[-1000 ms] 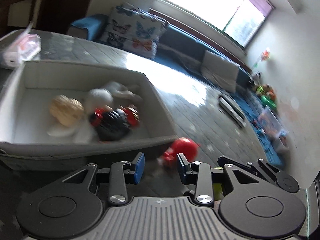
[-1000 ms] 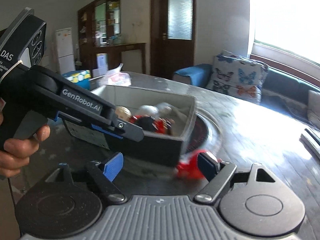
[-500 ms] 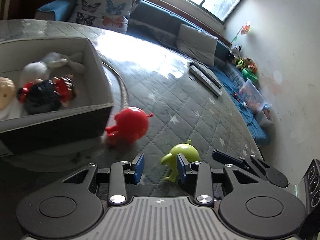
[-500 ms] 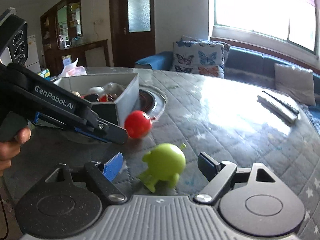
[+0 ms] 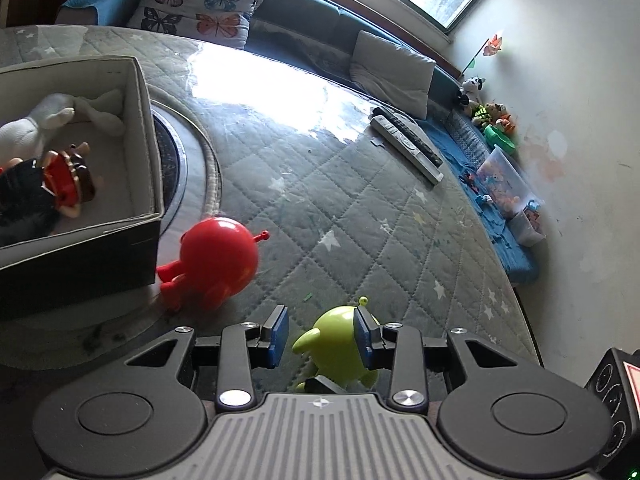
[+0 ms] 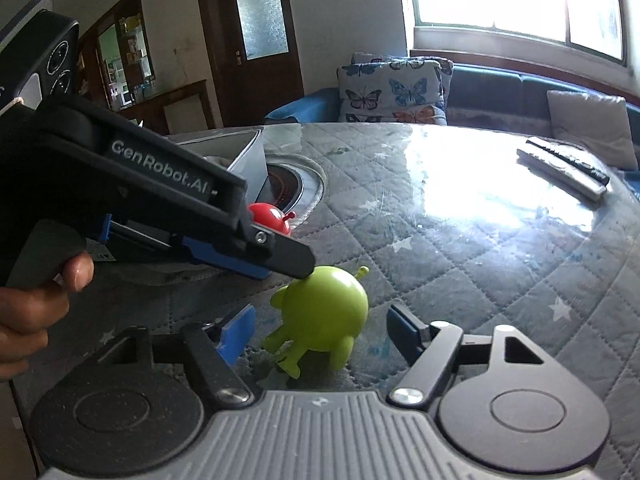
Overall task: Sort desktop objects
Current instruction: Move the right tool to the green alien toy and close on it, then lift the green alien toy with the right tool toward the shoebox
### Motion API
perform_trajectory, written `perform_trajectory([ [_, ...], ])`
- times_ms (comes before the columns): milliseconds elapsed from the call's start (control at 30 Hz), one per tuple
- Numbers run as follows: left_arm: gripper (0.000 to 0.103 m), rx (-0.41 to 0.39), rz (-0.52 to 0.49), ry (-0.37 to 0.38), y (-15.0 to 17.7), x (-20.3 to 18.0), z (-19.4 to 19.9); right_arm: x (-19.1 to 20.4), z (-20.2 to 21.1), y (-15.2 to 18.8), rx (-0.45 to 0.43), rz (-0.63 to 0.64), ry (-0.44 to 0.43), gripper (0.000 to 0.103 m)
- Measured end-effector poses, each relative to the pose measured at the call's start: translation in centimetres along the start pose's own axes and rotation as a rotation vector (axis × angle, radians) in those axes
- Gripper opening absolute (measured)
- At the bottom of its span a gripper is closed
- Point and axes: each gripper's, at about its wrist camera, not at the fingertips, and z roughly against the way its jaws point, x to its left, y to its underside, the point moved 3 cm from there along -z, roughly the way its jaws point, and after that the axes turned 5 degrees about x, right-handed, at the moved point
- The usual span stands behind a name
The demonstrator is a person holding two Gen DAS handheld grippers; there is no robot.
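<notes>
A green alien toy stands on the quilted table cover, also in the right wrist view. My left gripper is open just above it, jaws either side of its head, not closed on it. My right gripper is open wide with the green toy between its fingers, not touching. A red alien toy lies beside the box, also seen in the right wrist view. The box holds a white plush and a red-and-black doll.
Two remote controls lie at the table's far side, also in the right wrist view. A round inset burner sits beside the box. A sofa with a butterfly cushion lies beyond the table.
Both grippers moved right and away from the box toward the green toy. The left gripper dropped over it; the right gripper came closer, so the toy now sits between its fingers.
</notes>
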Motion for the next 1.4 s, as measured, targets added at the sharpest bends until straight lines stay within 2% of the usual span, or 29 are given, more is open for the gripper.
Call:
perform_trajectory([
  [333, 0.038, 0.003, 0.013, 0.006, -0.5, -0.3, -0.6, -0.8, -0.7, -0.4, 0.007, -0.028, -0.035, 0.055],
  [667, 0.042, 0.034, 0.002, 0.043, -0.7, -0.3, -1.3, -0.7, -0.9, -0.7, 0.014, 0.027, -0.062, 0.053],
  [1000, 0.044, 0.071, 0.058, 0.094, -1.1, 0.7, -1.9, -0.8, -1.0, -0.9, 0.021, 0.071, -0.090, 0.053],
  [1133, 0.044, 0.067, 0.045, 0.089, -0.7, 0.5, -1.6, -0.9, -0.8, -1.0, 0.022, 0.069, -0.085, 0.055],
  [1400, 0.044, 0.054, 0.096, 0.068, 0.1, 0.8, -0.9, -0.3, -0.4, -0.5, 0.045, 0.036, -0.092, 0.055],
])
